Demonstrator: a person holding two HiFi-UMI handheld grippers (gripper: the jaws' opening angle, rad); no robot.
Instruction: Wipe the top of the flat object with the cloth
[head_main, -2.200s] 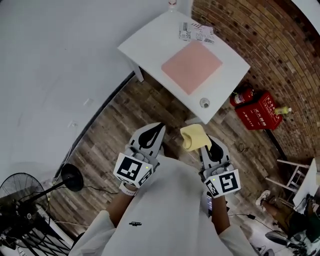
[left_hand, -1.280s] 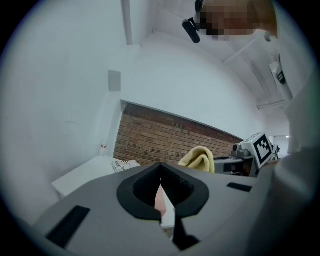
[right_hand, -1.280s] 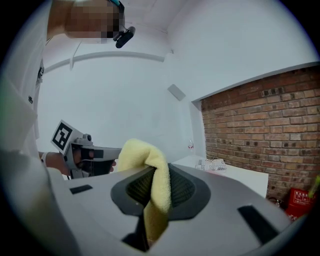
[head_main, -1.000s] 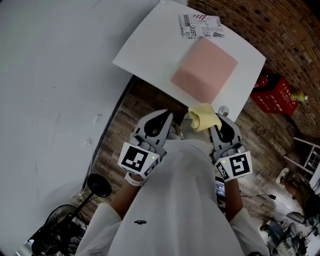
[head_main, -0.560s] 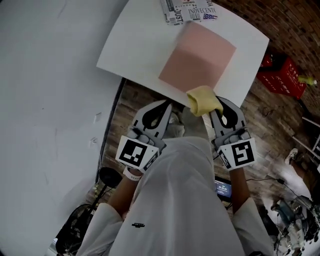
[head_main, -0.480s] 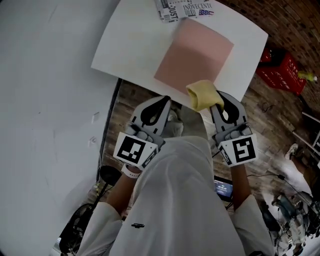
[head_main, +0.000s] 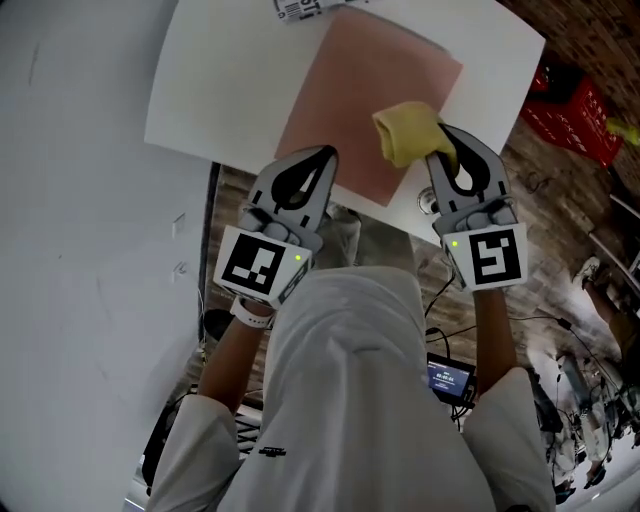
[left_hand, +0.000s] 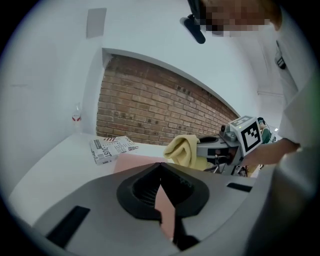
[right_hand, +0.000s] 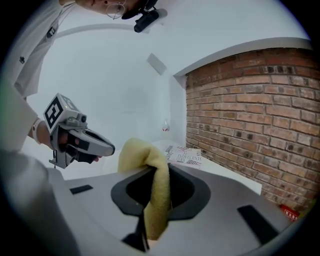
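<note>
A pink flat mat (head_main: 360, 90) lies on the white table (head_main: 210, 90). My right gripper (head_main: 443, 140) is shut on a crumpled yellow cloth (head_main: 405, 130), which hangs over the mat's near right edge. The right gripper view shows the cloth (right_hand: 150, 170) pinched between the jaws and bulging above them. My left gripper (head_main: 322, 158) hovers at the mat's near edge, shut and holding nothing. In the left gripper view the mat (left_hand: 132, 161) lies ahead, with the cloth (left_hand: 182, 149) and the right gripper (left_hand: 220, 147) to the right. I cannot tell whether the cloth touches the mat.
A printed leaflet (head_main: 298, 8) lies at the table's far side, just beyond the mat. A red box (head_main: 580, 100) sits on the wooden floor to the right, by the brick wall (left_hand: 160, 110). A white wall runs along the left. A small bottle (left_hand: 76, 119) stands at the far corner.
The table has come much closer in the head view. Both grippers have moved forward from over the floor to the table's near edge, and the cloth now hangs over the mat.
</note>
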